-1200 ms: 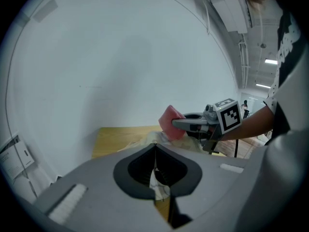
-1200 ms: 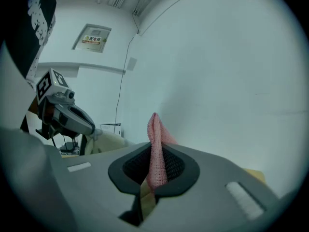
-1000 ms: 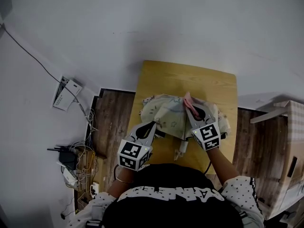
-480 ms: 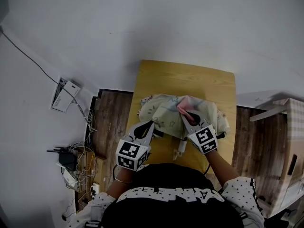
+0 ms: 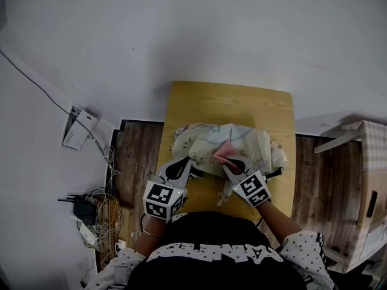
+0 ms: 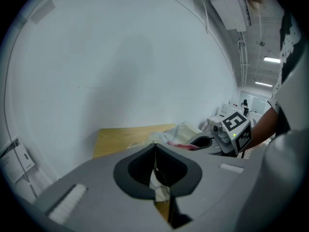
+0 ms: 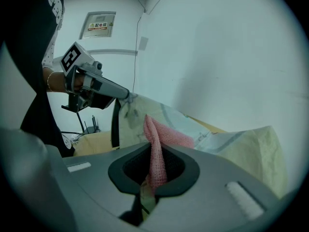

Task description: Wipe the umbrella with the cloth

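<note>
Wooden table [image 5: 230,98] bears a crumpled cream umbrella [image 5: 199,142] under pink cloth [image 5: 222,152].

— Is your light good?
— Yes, soft and even; ceiling strips [image 6: 272,60] glow far right. Your gripper views bulge, corners go black, and the left hand-held gripper [image 6: 154,148] blurs close up.

- Counter [image 5: 230,98]: far half bare wood, open left to right.
- Umbrella [image 5: 199,141] heaped across the middle, nearly edge to edge; blocks the near half.
- Wall [image 5: 211,35] closes the far edge.
- Left floor [image 5: 142,156]: cable tangle [image 5: 97,201]. Right: box [image 5: 369,180] near.
</note>
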Available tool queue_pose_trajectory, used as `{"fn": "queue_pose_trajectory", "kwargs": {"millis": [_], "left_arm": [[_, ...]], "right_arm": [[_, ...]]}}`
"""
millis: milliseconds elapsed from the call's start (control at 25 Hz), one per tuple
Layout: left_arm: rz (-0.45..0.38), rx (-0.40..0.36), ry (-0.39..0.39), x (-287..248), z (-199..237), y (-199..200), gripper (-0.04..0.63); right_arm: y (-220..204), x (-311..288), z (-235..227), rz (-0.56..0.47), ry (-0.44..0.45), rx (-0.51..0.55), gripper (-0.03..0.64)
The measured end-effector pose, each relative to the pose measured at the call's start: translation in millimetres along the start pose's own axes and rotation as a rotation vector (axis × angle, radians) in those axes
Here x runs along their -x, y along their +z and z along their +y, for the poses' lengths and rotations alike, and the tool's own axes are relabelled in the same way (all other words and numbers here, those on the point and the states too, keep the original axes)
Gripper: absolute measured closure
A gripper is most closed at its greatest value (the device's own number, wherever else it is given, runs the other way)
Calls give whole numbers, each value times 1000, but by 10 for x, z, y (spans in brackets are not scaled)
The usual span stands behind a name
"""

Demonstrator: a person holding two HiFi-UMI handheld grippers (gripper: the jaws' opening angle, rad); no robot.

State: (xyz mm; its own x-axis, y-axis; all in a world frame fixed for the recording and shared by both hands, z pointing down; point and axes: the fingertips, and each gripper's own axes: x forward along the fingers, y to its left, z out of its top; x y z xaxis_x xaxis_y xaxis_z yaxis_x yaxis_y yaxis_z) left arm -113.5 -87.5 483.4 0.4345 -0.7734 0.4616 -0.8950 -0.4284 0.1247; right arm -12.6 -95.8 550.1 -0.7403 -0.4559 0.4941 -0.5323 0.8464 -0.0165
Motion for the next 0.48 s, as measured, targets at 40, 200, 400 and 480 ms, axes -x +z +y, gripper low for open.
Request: {"fn": "queue_pose_trajectory", "kwargs": {"millis": [40, 200, 400, 480], "left_arm": [[-1, -1, -2, -5, -2, 4, 592], [0, -8, -8, -25, -11, 10, 593], [1, -16, -17, -38, -23, 18, 593], [1, -18, -20, -48, -22, 18, 592]], "right_arm": [[-19, 6, 27, 4, 5, 0, 583], [-87, 31, 129, 14, 23, -8, 583], [-160, 65, 258, 30, 47, -11, 583], [-189, 74, 302, 38, 56, -12, 583]]}}
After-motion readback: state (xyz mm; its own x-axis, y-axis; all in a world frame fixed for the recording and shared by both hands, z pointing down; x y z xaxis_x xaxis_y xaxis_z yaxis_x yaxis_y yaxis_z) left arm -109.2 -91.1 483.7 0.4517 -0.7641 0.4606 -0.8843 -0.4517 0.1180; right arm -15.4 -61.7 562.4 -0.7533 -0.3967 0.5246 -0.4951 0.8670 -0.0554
